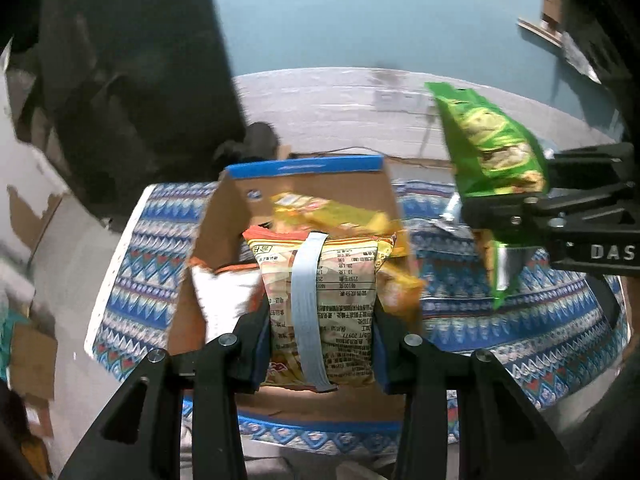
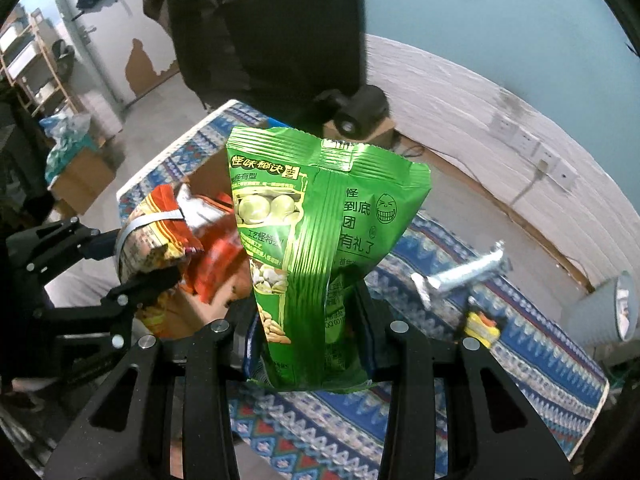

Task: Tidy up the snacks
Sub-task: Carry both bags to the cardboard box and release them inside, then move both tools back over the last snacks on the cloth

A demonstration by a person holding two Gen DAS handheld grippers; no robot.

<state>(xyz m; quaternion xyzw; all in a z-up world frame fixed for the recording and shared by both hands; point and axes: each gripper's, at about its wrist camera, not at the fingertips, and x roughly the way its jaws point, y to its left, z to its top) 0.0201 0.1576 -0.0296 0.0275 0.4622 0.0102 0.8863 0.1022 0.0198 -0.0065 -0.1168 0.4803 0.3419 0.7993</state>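
Each fisheye camera sits just behind its own claw, looking steeply down along the two fingers. The left wrist view faces the cardboard box (image 1: 224, 216) on the patterned cloth (image 1: 136, 264) at close range; the right claw (image 1: 508, 216) enters from its right edge. The right wrist view looks over the same cloth (image 2: 520, 344) — the left claw (image 2: 132, 264) at its left edge. Both share the box (image 2: 208, 172), the cloth and the white brick wall (image 2: 460, 92) behind.

Lived-in home room, shown by teal-painted wall (image 1: 360, 12) above white brick wainscot (image 2: 460, 92) with wall sockets (image 2: 532, 148), peeling door (image 2: 108, 40), wooden shelving unit (image 2: 32, 64), patterned tablecloth (image 2: 520, 320), cardboard box (image 1: 312, 184) of snacks.
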